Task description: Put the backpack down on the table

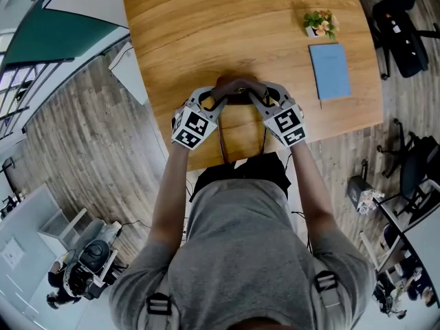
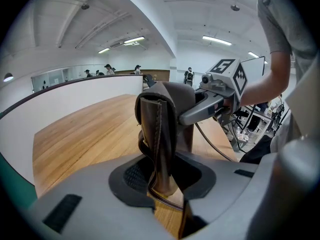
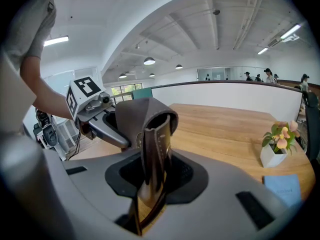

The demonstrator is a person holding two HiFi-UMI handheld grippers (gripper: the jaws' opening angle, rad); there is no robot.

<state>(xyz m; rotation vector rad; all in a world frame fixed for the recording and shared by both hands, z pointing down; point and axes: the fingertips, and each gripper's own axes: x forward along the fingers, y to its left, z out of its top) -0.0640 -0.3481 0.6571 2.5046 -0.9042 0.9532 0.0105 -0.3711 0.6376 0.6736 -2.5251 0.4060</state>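
Note:
The backpack (image 1: 240, 172) is black with brown leather straps and hangs at the near edge of the wooden table (image 1: 199, 33), between the edge and the person's body. Its brown top handle (image 1: 238, 88) arches over the tabletop. My left gripper (image 1: 218, 102) and right gripper (image 1: 257, 102) meet there, each shut on one side of the handle. In the left gripper view the leather strap (image 2: 157, 134) stands upright between my left gripper's (image 2: 162, 176) pads. The right gripper view shows the folded strap (image 3: 152, 139) clamped in my right gripper (image 3: 152, 181).
A small potted plant (image 1: 320, 25) and a blue notebook (image 1: 330, 71) lie on the table's right side. Black office chairs (image 1: 402, 26) stand past the right edge. Equipment and cables sit on the wooden floor at lower left.

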